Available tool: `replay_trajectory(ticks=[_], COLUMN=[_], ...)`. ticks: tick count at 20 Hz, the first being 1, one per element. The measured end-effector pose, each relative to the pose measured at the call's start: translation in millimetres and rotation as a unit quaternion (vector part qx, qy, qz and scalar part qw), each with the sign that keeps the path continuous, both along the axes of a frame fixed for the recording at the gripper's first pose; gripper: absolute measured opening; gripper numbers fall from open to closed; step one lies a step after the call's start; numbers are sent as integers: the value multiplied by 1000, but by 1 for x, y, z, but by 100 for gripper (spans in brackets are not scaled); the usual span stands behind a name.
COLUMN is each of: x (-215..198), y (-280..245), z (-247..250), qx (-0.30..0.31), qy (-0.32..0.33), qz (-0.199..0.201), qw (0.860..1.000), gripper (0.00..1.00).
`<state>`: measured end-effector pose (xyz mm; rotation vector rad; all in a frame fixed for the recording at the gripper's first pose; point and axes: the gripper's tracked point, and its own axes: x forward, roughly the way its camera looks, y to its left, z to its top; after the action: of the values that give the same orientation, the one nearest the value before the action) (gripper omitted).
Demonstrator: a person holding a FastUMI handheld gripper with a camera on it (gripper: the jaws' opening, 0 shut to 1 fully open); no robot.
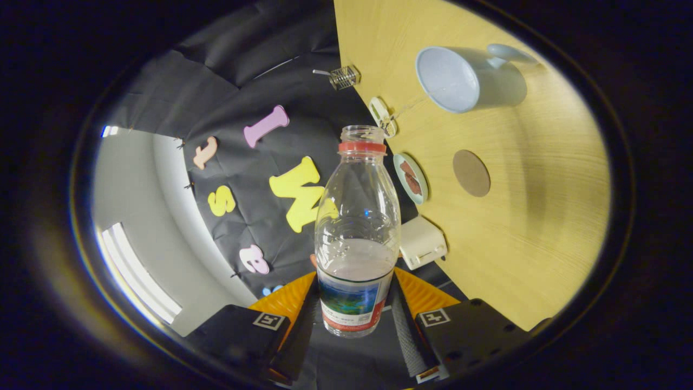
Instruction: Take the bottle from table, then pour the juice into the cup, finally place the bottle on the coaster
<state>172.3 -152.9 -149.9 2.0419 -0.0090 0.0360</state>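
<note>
Furthest left, past the black cloth wall, a pale room wall (130, 184) with a bright strip of window or light (138, 271) curves away, tipped hard over, which shows that the whole view is rolled with the gripper. In the middle the gripper (354, 319) holds the bottle (357, 233): its two fingers are closed against the labelled lower part, one on each side, so the clear plastic bottle stands between them with its long axis running straight ahead from the fingertips to the open, uncapped mouth and its red neck ring. A little pale juice sits in the lower half, its surface level with the top of the label. To the right, the wooden table (530, 227) appears as a steep slanted plane, and along its near edge lie a small wire object (344, 77), a pale oval piece (382, 116), a round dish (411, 177) and a white box (423, 242). The round brown coaster (471, 173) lies bare on the wood, to the right of the bottle's shoulder. The light blue cup (457, 78) stands beyond it, ahead and right of the bottle's mouth and well apart from it, its opening facing the camera. Judging from this, the bottle is already tilted but its mouth must be carried right, over the cup's rim, before any juice can land inside.
</note>
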Motion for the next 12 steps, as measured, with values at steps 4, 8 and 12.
replay_trajectory(ticks=[4, 8, 12], x=[0, 0, 1], y=[-5, -6, -6], z=[7, 12, 14], qx=[22, 30, 32], qy=[-8, -14, -13], qz=[-5, -8, -8], qw=[1000, 999, 999], gripper=[75, 75, 75])
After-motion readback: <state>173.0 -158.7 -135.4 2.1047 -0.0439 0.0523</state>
